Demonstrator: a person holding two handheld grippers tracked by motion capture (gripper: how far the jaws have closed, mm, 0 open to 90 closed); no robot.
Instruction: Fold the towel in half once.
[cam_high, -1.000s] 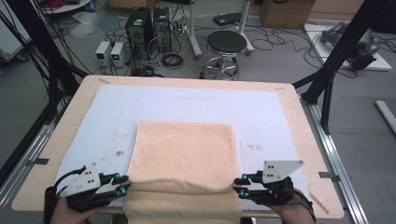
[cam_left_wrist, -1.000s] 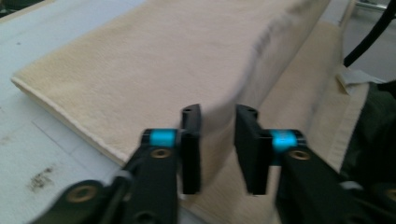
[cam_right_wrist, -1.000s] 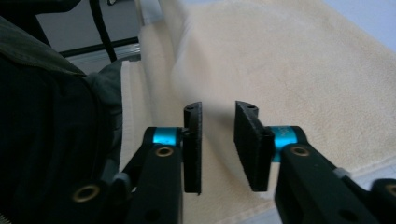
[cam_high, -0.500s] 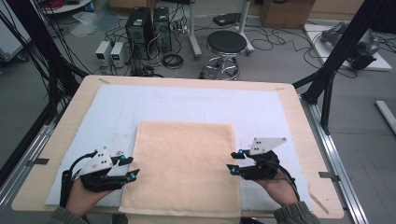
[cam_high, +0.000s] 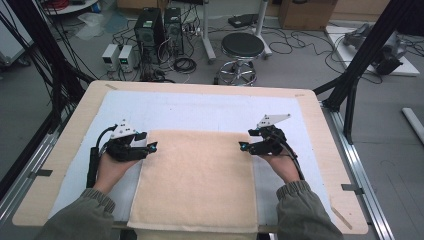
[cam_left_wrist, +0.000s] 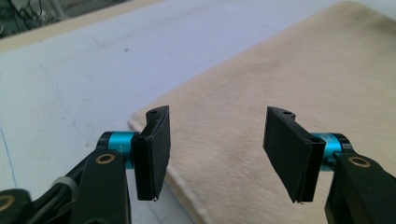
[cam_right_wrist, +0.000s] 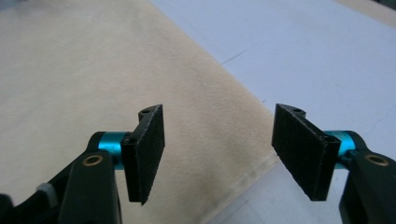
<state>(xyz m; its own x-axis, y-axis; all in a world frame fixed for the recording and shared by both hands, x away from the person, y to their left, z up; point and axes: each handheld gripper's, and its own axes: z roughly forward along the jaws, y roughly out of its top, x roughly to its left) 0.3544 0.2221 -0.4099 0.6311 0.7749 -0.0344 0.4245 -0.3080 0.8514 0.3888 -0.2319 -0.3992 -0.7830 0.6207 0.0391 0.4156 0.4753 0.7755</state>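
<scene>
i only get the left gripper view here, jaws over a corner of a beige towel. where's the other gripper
Observer: The right gripper is at the towel's opposite far corner, jaws pointing inward.
Operator: is it holding cloth
Observer: No. In the right gripper view its jaws stand open, and have just been opening, with the towel's edge lying flat beneath them.
Operator: does the towel fit on the table
Observer: Not wholly. In the high view its near end hangs over the table's near edge.
</scene>
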